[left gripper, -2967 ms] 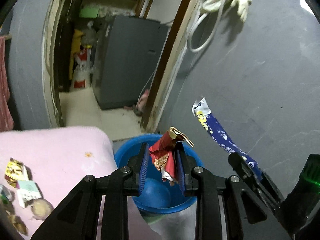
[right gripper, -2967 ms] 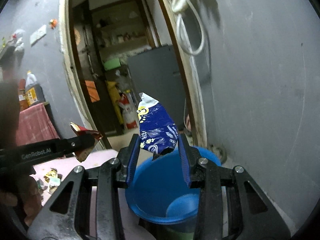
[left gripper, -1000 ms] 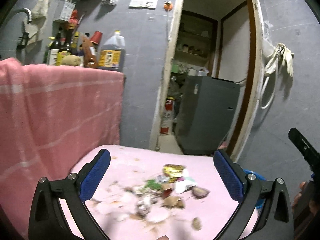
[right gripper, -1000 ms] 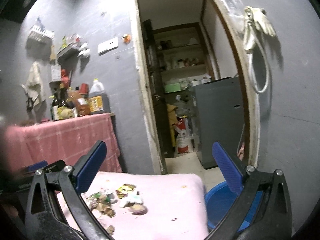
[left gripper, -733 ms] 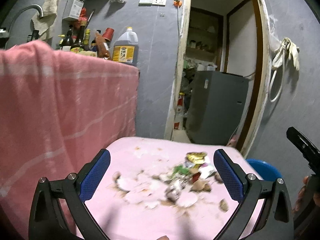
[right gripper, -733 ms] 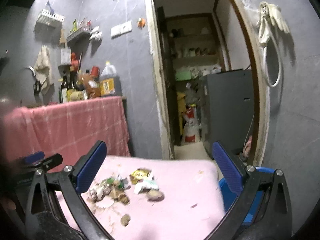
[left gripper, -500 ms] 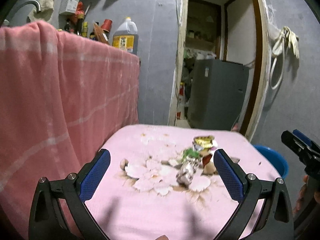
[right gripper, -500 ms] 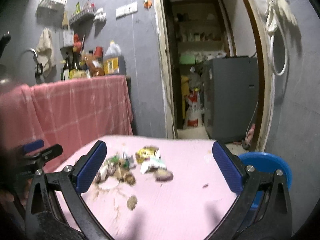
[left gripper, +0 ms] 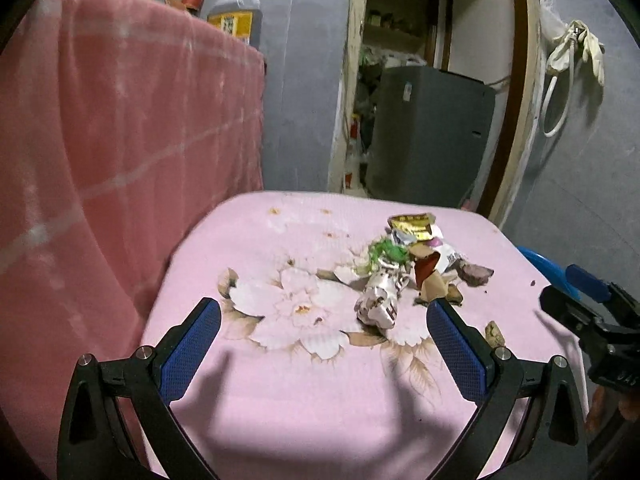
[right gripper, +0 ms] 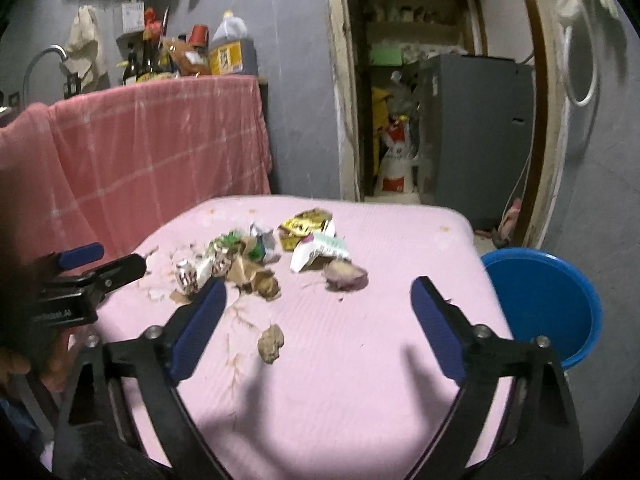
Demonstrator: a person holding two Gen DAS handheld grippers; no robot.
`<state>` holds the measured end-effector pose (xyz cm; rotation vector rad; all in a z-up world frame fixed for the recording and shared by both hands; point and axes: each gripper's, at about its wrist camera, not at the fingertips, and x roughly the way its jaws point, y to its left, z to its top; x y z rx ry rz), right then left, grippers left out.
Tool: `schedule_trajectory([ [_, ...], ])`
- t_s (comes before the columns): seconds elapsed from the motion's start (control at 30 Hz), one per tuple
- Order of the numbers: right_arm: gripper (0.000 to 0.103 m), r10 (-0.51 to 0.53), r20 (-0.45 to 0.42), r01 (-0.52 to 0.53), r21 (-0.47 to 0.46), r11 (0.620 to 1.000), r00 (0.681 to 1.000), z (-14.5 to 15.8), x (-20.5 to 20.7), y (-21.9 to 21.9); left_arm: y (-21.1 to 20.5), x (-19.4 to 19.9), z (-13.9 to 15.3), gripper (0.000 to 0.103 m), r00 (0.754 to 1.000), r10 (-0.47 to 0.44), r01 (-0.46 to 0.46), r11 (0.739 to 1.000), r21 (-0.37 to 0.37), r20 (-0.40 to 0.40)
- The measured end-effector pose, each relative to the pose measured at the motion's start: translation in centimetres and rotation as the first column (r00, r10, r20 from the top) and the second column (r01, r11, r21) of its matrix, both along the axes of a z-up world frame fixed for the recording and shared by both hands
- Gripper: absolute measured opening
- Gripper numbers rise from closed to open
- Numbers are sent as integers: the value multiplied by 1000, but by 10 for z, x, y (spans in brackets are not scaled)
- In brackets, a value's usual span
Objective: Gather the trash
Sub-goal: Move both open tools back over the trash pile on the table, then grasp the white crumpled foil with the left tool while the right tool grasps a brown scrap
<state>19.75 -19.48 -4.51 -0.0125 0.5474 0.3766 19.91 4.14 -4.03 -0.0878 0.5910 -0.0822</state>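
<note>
Left gripper (left gripper: 322,350): jaws spread wide, nothing between the pads, aimed down at the pink counter (left gripper: 304,412)
Right gripper (right gripper: 318,322): jaws wide but closing at this moment, nothing gripped; only a small brown lump (right gripper: 271,342) lies in the gap between them, on the cloth
Trash pile (left gripper: 404,264): a loose heap of wrappers and scraps ahead of both pairs of jaws, toward the far side of the counter
Crumpled white wrapper (left gripper: 380,298): nearest piece to the left jaws, ahead and slightly toward their right pad; its long axis runs away from the jaws, tilted a little to the right
Purple-brown scrap (right gripper: 346,274): just ahead of the right jaws, near their centre line, beside the white carton piece (right gripper: 320,252)
Yellow wrapper (right gripper: 306,222): farthest from both, behind the rest of the heap
Blue bin (right gripper: 540,300): off the counter's edge, to the right of the right jaws
Nearer hand: by my reading, left for the crumpled white wrapper, right for the brown lump and the purple-brown scrap
What the next reach turns on: the left jaws would need to shift slightly rightward and forward to straddle the wrapper across its narrow side
</note>
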Motion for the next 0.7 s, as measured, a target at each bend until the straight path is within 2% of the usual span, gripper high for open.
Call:
schedule_trajectory([
  [0.13,75,24,-60,-25,-8,1000,998,-8,7,3,1,7,-3,99,999,-21,20,1000,-17,-36],
  [0.23,68,31,-85,-32,-13,999,996,-11,8,5,1,12,-5,94,997,-40,38,999,-31,-61],
  [0.4,60,54,-129,-59,-31,998,990,-16,10,11,1,24,-9,76,992,-68,61,996,-66,-103],
  [0.57,54,91,-189,-103,-55,993,978,-25,16,22,1,32,-13,63,985,-99,85,991,-101,-142],
  [0.7,42,122,-236,-140,-57,989,964,-33,21,28,1,38,-14,52,979,-121,100,986,-133,-163],
])
